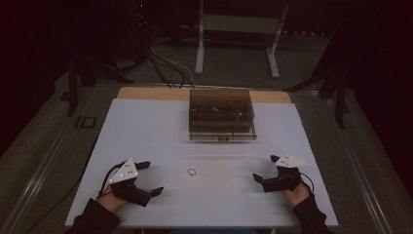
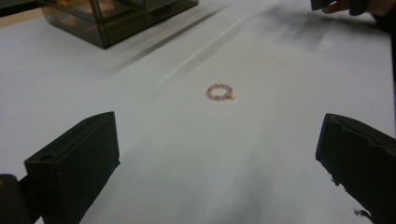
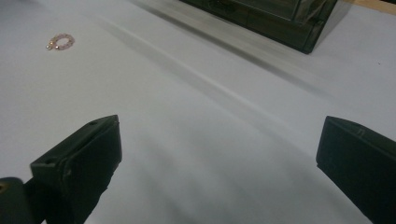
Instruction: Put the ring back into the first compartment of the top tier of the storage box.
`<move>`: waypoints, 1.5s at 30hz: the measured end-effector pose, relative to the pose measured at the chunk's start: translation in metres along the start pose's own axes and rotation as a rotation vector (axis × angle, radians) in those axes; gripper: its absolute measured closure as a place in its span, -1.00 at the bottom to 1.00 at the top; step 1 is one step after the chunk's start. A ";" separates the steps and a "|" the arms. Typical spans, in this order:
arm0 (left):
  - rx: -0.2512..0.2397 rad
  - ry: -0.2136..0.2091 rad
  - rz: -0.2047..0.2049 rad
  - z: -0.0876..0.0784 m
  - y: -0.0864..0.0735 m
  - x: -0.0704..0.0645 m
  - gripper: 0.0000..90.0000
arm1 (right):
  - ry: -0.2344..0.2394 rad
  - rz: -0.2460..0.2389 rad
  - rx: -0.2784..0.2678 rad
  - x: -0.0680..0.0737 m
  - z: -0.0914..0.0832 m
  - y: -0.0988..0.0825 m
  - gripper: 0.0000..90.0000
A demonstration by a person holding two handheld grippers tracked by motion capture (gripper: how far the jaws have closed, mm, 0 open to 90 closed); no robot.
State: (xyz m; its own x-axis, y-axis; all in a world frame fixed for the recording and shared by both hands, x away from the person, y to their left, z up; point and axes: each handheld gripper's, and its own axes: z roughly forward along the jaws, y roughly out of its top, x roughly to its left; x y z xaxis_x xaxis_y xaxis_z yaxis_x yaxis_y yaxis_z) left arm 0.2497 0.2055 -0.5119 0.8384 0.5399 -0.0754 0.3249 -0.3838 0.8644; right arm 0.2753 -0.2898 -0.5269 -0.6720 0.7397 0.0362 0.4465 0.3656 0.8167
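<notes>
A small pink beaded bracelet lies on the white table sheet between my two hands. It shows ahead of the left gripper's jaws as a bead ring and far left in the right gripper view. My left gripper rests on the table left of the bracelet, jaws wide apart and empty. My right gripper rests at the right, also open with nothing between its jaws. A dark see-through box with compartments stands at the back centre.
The box's corner shows at the top of the left gripper view and its dark wall at the top of the right gripper view. A wooden table edge runs behind the sheet. Cables and a white frame stand on the floor beyond.
</notes>
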 end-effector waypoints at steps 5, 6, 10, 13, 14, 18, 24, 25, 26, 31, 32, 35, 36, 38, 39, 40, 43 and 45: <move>-0.009 -0.008 -0.001 0.004 0.005 0.000 -0.98 | 0.002 -0.002 0.002 0.001 0.000 0.000 -0.99; -0.009 -0.007 -0.003 0.004 0.006 0.000 -0.98 | 0.003 -0.003 0.002 0.002 0.000 0.000 -0.99; -0.018 0.002 -0.010 0.005 0.009 0.001 -0.98 | 0.004 -0.009 -0.001 0.002 0.000 0.000 -0.99; -0.026 0.014 -0.010 0.006 0.012 0.002 -0.98 | 0.003 -0.011 0.001 0.002 0.000 0.000 -0.99; -0.028 0.019 -0.007 0.007 0.013 0.002 -0.98 | 0.004 -0.009 -0.002 0.002 0.000 0.000 -0.99; -0.033 0.018 -0.009 0.011 0.017 0.003 -0.98 | 0.003 -0.010 -0.003 0.002 0.000 0.000 -0.99; -0.022 0.015 -0.003 0.021 0.022 0.003 -0.98 | 0.003 -0.008 -0.003 0.002 0.000 0.000 -0.99; -0.023 0.010 -0.005 0.022 0.023 0.004 -0.98 | 0.003 -0.008 -0.001 0.002 0.000 0.000 -0.99; -0.023 0.008 -0.005 0.024 0.024 0.004 -0.98 | 0.004 -0.008 -0.001 0.002 0.000 0.000 -0.99; -0.025 0.001 0.011 0.032 0.028 0.003 -0.98 | 0.009 -0.010 -0.001 0.002 0.000 0.000 -0.99; -0.024 0.002 0.015 0.033 0.029 0.003 -0.98 | 0.012 -0.009 -0.001 0.002 0.000 0.000 -0.99; -0.022 -0.006 0.015 0.037 0.031 0.003 -0.98 | 0.013 -0.013 0.000 0.002 0.000 0.000 -0.99; -0.022 -0.007 0.017 0.039 0.032 0.003 -0.98 | 0.015 -0.011 -0.001 0.003 0.000 0.000 -0.99; -0.021 -0.013 0.016 0.040 0.033 0.003 -0.98 | 0.015 -0.012 0.000 0.003 0.000 0.000 -0.99; -0.018 -0.017 0.019 0.044 0.034 0.002 -0.98 | 0.014 -0.012 0.000 0.003 0.000 0.000 -0.99; -0.014 -0.024 0.020 0.046 0.035 0.003 -0.98 | 0.015 -0.012 -0.001 0.002 0.000 0.000 -0.99; -0.012 -0.027 0.026 0.050 0.036 0.004 -0.98 | 0.013 -0.012 -0.003 0.002 -0.001 0.000 -0.99; -0.009 -0.028 0.025 0.051 0.037 0.005 -0.98 | 0.013 -0.012 -0.003 0.002 -0.001 0.000 -0.99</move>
State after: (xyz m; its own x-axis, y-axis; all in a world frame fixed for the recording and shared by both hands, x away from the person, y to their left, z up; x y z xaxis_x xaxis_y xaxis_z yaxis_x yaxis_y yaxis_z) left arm 0.2878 0.1556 -0.5061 0.8579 0.5093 -0.0674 0.3000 -0.3902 0.8705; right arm 0.2731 -0.2886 -0.5263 -0.6854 0.7274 0.0338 0.4360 0.3728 0.8191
